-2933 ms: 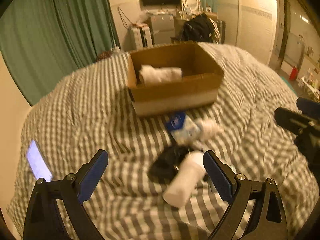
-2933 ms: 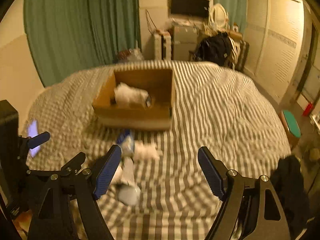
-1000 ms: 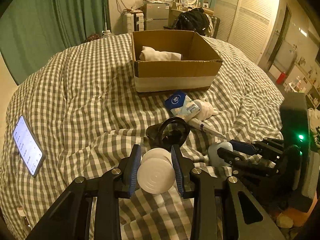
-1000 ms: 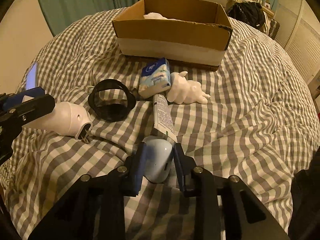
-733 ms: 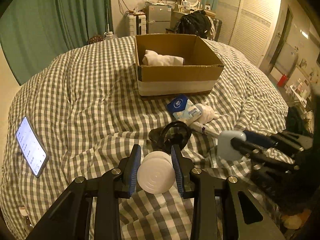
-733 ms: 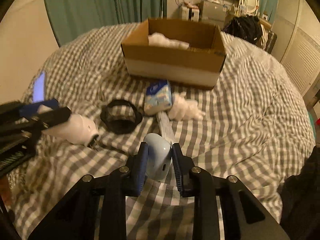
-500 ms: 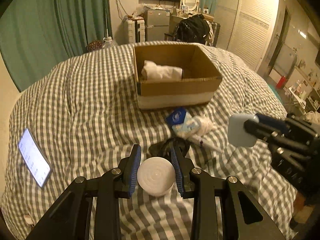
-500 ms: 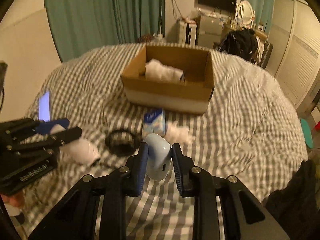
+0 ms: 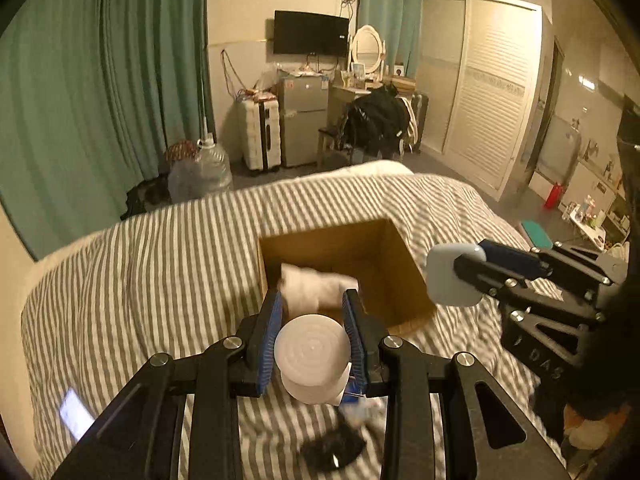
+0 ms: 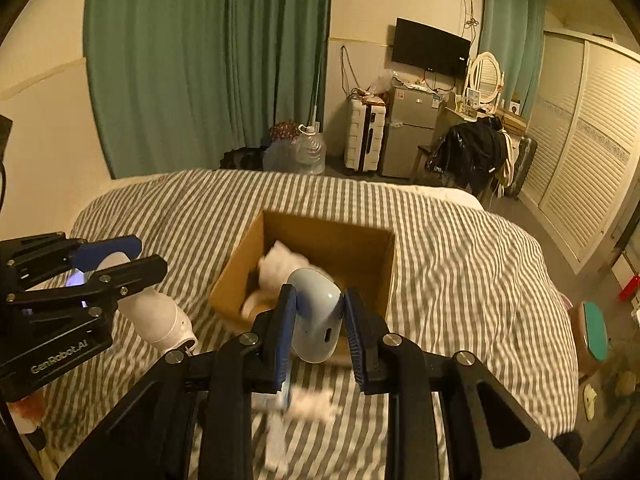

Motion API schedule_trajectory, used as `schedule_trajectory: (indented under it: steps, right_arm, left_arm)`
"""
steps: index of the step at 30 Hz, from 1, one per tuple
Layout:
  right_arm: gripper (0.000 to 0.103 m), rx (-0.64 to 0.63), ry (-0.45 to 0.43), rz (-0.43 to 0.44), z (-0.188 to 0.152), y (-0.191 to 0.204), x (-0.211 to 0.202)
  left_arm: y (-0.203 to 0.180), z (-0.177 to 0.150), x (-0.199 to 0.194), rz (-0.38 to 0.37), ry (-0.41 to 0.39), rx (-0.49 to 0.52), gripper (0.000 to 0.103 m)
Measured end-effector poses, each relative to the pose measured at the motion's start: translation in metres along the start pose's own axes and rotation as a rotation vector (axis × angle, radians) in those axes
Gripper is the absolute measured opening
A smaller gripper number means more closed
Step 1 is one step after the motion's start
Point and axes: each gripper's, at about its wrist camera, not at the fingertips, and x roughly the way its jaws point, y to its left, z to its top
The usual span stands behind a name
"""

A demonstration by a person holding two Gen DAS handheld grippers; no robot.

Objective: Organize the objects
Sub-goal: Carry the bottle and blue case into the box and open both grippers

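Striped bed (image 9: 160, 264), cardboard box (image 9: 400, 264) w/ white cloth (image 9: 316, 288) inside. L tongs (image 9: 314, 326) pinch white cylinder (image 9: 312, 350). R tongs (image 10: 320, 316) pinch pale-blue device (image 10: 318, 316).

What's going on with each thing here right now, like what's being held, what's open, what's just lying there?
Left gripper: shut on the white bottle, lifted off the bed.
Right gripper: shut on the pale blue case, lifted near the box.
Box: open, on the bed, white cloth inside.
Phone: screen lit, lying on the bed.
Black ring: lying on the bed, blurred.
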Motion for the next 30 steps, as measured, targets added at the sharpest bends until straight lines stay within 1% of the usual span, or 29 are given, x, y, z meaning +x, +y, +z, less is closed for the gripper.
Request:
schedule_trajectory:
  steps: [4,7,10,13,17,18,22,24,26,29,30]
  right_arm:
    - [0.024,0.012,0.003,0.002,0.029,-0.014,0.034]
    - [0.024,0.015,0.021,0.007,0.045,-0.023,0.065]
    - [0.024,0.017,0.047,0.009,0.054,-0.032,0.102]
    - [0.024,0.024,0.085,0.015,0.055,-0.043,0.138]
    - [0.024,0.038,0.146,0.026,0.041,-0.056,0.183]
    - [0.024,0.044,0.164,0.028,0.037,-0.059,0.195]
    - [0.022,0.088,0.203,0.051,0.023,-0.07,0.22]
    - [0.022,0.11,0.193,0.057,0.018,-0.073,0.223]
    - [0.022,0.121,0.186,0.062,0.021,-0.074,0.227]
    - [0.022,0.134,0.159,0.074,0.024,-0.077,0.218]
    - [0.022,0.133,0.148,0.069,0.026,-0.078,0.212]
  left_arm:
    - [0.007,0.031,0.041,-0.006,0.017,-0.019,0.032]
    - [0.012,0.044,0.079,-0.013,0.04,-0.03,0.032]
    - [0.009,0.046,0.115,-0.008,0.069,-0.022,0.032]
    - [0.011,0.04,0.15,-0.024,0.112,-0.032,0.032]
    - [0.004,0.031,0.184,-0.029,0.159,-0.027,0.032]
    - [0.003,0.03,0.189,-0.029,0.16,-0.024,0.032]
    - [0.0,0.029,0.201,-0.038,0.145,-0.015,0.032]
    - [-0.003,0.028,0.203,-0.036,0.138,-0.008,0.032]
    - [-0.007,0.029,0.204,-0.034,0.143,-0.003,0.032]
    - [-0.009,0.032,0.199,-0.022,0.149,0.002,0.034]
    - [-0.01,0.032,0.195,-0.014,0.149,0.004,0.042]
